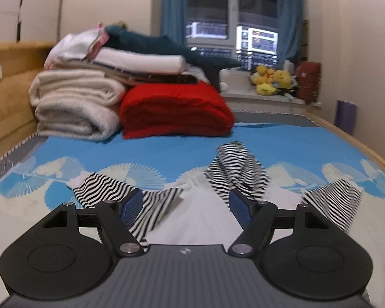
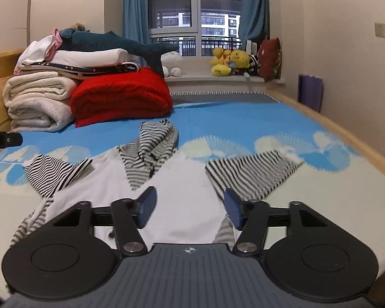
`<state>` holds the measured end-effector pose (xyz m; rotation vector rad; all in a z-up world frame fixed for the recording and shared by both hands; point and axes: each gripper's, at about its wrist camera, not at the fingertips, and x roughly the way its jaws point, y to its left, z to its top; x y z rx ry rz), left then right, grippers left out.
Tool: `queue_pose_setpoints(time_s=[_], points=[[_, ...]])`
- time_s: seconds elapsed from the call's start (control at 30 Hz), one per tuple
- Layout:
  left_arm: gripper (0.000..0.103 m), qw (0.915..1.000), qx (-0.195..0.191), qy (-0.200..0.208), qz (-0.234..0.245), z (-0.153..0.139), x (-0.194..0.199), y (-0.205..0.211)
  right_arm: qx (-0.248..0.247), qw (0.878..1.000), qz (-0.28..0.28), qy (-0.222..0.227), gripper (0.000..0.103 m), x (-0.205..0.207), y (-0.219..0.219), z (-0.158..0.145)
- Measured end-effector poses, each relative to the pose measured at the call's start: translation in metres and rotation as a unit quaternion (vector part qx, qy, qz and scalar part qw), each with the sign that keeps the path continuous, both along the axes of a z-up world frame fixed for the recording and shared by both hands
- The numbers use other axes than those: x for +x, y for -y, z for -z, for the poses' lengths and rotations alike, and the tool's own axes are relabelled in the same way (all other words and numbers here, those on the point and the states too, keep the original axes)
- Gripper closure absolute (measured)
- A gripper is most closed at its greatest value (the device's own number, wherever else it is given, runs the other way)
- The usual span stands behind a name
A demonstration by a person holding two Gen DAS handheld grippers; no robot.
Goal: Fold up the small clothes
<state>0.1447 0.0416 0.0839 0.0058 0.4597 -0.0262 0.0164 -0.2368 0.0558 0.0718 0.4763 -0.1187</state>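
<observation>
A small white top lies spread on the blue-and-white bed sheet. It has a black-and-white striped hood, and its striped sleeves stick out to the left and to the right. My left gripper hovers open over the top's left half, with striped cloth lying under its left finger. My right gripper hangs open over the white body, near the right sleeve. Neither gripper's pads press on cloth.
Folded cream blankets and a red one are stacked at the back left, with a plush shark on top. Plush toys sit on the window sill. The bed's wooden edge runs along the right.
</observation>
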Motion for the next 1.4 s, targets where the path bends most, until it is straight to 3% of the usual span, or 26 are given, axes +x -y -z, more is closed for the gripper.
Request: queue_pose_setpoints(time_s=[0.1,0.27,0.4,0.5,0.57,0.63,0.8,0.9,1.03,1.13,1.17,1.2,1.23,1.33,1.4], points=[[0.025,0.9995,-0.009,-0.012,-0.027,0.010,0.039,-0.022,-0.005,1.000,-0.006,-0.005,0.040,0.038,0.000,-0.008],[0.030,0.9953,0.011,-0.049,-0.083,0.052,0.102,-0.067,-0.001,1.000,-0.007,-0.008,0.040,0.113,-0.006,-0.011],[0.040,0.9897,0.018,-0.070,-0.123,0.090,0.137,-0.107,-0.015,0.999,-0.036,-0.002,0.040,0.170,-0.018,-0.006],[0.058,0.9861,0.017,-0.083,-0.143,0.115,0.158,-0.142,-0.022,0.997,-0.068,0.006,0.042,0.199,-0.024,0.005],[0.064,0.9826,0.029,-0.083,-0.163,0.129,0.171,-0.166,-0.027,0.997,-0.077,0.010,0.053,0.206,-0.027,0.019],[0.068,0.9779,0.028,-0.084,-0.189,0.143,0.184,-0.191,-0.031,0.998,-0.059,-0.011,0.071,0.213,-0.031,0.030],[0.068,0.9755,-0.007,-0.094,-0.199,0.177,0.224,-0.239,-0.063,0.996,-0.063,0.002,0.072,0.218,-0.044,0.047],[0.061,0.9772,-0.038,-0.082,-0.192,0.186,0.248,-0.259,-0.076,0.995,-0.062,-0.007,0.072,0.223,-0.044,0.056],[0.049,0.9752,-0.065,-0.086,-0.193,0.199,0.275,-0.273,-0.068,0.992,-0.091,-0.051,0.061,0.229,-0.043,0.069],[0.051,0.9689,-0.093,-0.116,-0.198,0.212,0.292,-0.284,-0.084,0.990,-0.098,-0.059,0.054,0.231,-0.042,0.074],[0.057,0.9674,-0.091,-0.128,-0.199,0.216,0.297,-0.284,-0.086,0.989,-0.098,-0.065,0.053,0.232,-0.041,0.075],[0.084,0.9668,-0.086,-0.134,-0.199,0.220,0.299,-0.283,-0.085,0.989,-0.096,-0.074,0.052,0.233,-0.040,0.077],[0.094,0.9660,-0.081,-0.142,-0.201,0.222,0.300,-0.282,-0.084,0.988,-0.091,-0.087,0.052,0.236,-0.038,0.079],[0.098,0.9688,-0.079,-0.127,-0.198,0.211,0.297,-0.276,-0.081,0.986,-0.084,-0.122,0.052,0.239,-0.034,0.088],[0.098,0.9747,-0.072,-0.099,-0.187,0.186,0.291,-0.265,-0.081,0.983,-0.085,-0.141,0.052,0.239,-0.031,0.095]])
